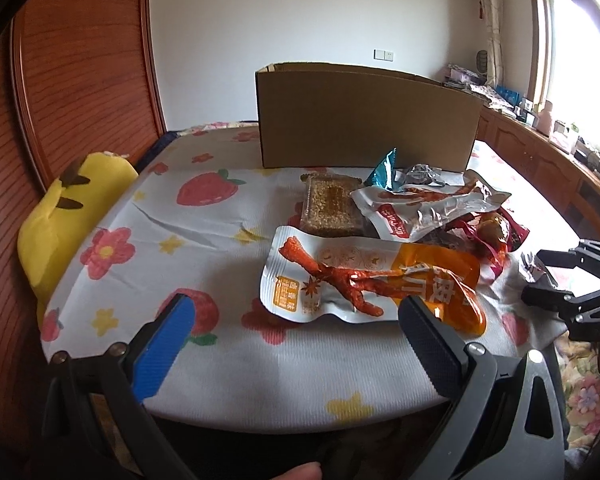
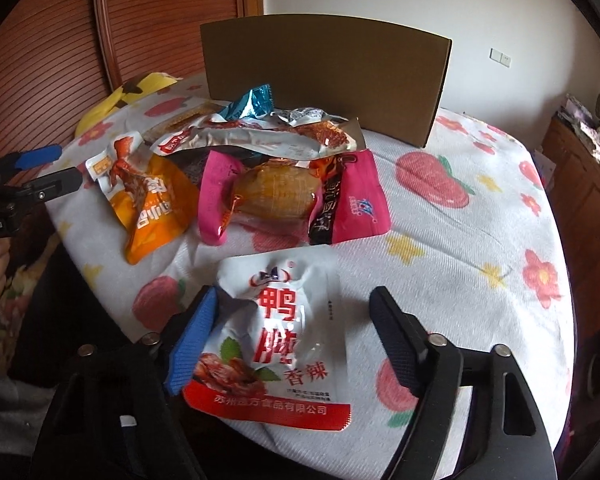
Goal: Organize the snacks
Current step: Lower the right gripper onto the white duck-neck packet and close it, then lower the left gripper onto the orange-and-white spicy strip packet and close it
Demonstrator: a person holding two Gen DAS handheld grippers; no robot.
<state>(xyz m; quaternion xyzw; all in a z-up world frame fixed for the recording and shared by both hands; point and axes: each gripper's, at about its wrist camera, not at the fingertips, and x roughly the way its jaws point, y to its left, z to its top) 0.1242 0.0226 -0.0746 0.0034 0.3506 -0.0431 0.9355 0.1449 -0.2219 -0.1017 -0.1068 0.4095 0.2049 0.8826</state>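
We're at the pick-up step, with the cardboard box (image 2: 324, 80) standing open-topped at the far side of the flowered tablecloth (image 2: 460, 264), wooden panelling behind on the left. The snack pile lies just near of the box. Our right gripper (image 2: 292, 320) straddles the white duck-neck packet (image 2: 280, 340), jaws apart, not yet pinching; next they need to close. The left gripper (image 1: 296, 312), jaws apart, hovers near the orange chicken-foot packet (image 1: 364, 284).

Left of table: bare cloth (image 1: 204, 216), free.
Middle: snack pile (image 1: 396, 216) blocks.
Back: box (image 1: 364, 116) walls it off.
Right side: cloth bare.
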